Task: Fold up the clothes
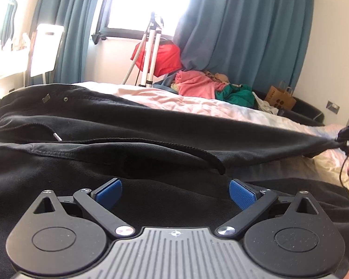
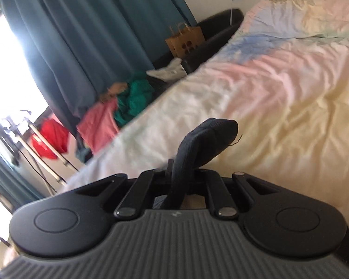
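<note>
Pinching a bunched fold of black cloth, the right gripper (image 2: 181,174) is seen clamped tight, with the cloth standing up between the closed jaws and curling over above them. The left gripper (image 1: 175,193) is held with its jaws wide apart and nothing between the blue pads (image 1: 109,191); it hovers low over the trousers (image 1: 151,125), just above the dark cloth nearest the camera. The trousers are spread across the bed (image 1: 197,104), with the waistband, a rivet and a zip pull toward the left wrist view's left side, and one leg is drawn out in a taut line to the far right of the trousers, where the right gripper (image 1: 347,131) is glimpsed at its end. A flattening or first lengthwise fold is judged to be under way. For this to be done well, the held end should be kept under gentle tension so that the leg lies straight, and the open gripper should be brought down on a seam or edge near the waistband, not on the loose middle, so that only the intended layers are taken. Beyond the trousers, at the bed's far edge, a pile of clothes (image 1: 197,83) awaits, and curtains (image 1: 244,34) hang behind it.
</note>
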Available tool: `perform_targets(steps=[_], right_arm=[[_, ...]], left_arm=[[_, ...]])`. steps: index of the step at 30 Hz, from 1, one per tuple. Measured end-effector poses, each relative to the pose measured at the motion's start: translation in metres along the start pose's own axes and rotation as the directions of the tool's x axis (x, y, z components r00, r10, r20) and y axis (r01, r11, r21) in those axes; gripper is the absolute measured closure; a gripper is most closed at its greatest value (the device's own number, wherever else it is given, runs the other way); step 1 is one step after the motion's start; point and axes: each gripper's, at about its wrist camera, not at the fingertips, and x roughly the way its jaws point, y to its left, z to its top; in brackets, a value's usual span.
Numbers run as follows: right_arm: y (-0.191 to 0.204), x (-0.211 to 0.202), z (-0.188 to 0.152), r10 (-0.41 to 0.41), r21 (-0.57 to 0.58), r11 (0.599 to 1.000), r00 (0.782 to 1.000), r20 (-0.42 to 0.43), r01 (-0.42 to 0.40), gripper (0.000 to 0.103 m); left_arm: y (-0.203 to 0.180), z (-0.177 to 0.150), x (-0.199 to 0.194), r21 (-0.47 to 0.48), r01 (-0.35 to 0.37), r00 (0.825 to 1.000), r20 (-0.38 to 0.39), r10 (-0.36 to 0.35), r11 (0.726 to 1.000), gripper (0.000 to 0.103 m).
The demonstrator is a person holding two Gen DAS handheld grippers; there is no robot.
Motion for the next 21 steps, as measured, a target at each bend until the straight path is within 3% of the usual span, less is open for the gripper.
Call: perform_targets(steps=[4, 7, 14, 17, 21], right_arm=[[-0.035, 0.013, -0.038, -0.049, -0.001, 0.999, 0.989, -0.138, 0.050, 0.093], [-0.037, 0.004, -0.043, -0.050, -0.013, 0.999, 0.987, -0.154, 0.049, 0.086], [-0.004, -0.058, -0.027, -0.140, -0.160, 0.979, 0.986, -0.086, 0.125, 0.080], [0.012, -0.096, -0.027, -0.133, -0.205, 0.971, 0.990, -0.042, 0.121, 0.080], [0.044, -0.146, -0.036, -0.066, -0.280, 0.959, 0.997, -0.039, 0.052, 0.080]], left_arm=[[-0.009, -0.003, 0.000, 0.031, 0.002, 1.000, -0.017, -0.001, 1.000, 0.003], [-0.018, -0.004, -0.011, 0.072, 0.001, 1.000, -0.001, -0.001, 0.997, 0.004], [-0.036, -0.004, -0.032, 0.141, 0.036, 0.999, -0.003, -0.036, 0.989, 0.004], [-0.040, -0.004, -0.040, 0.160, 0.033, 0.999, 0.002, -0.034, 0.987, 0.004], [-0.043, -0.002, -0.058, 0.166, 0.043, 0.999, 0.025, -0.047, 0.985, 0.004]])
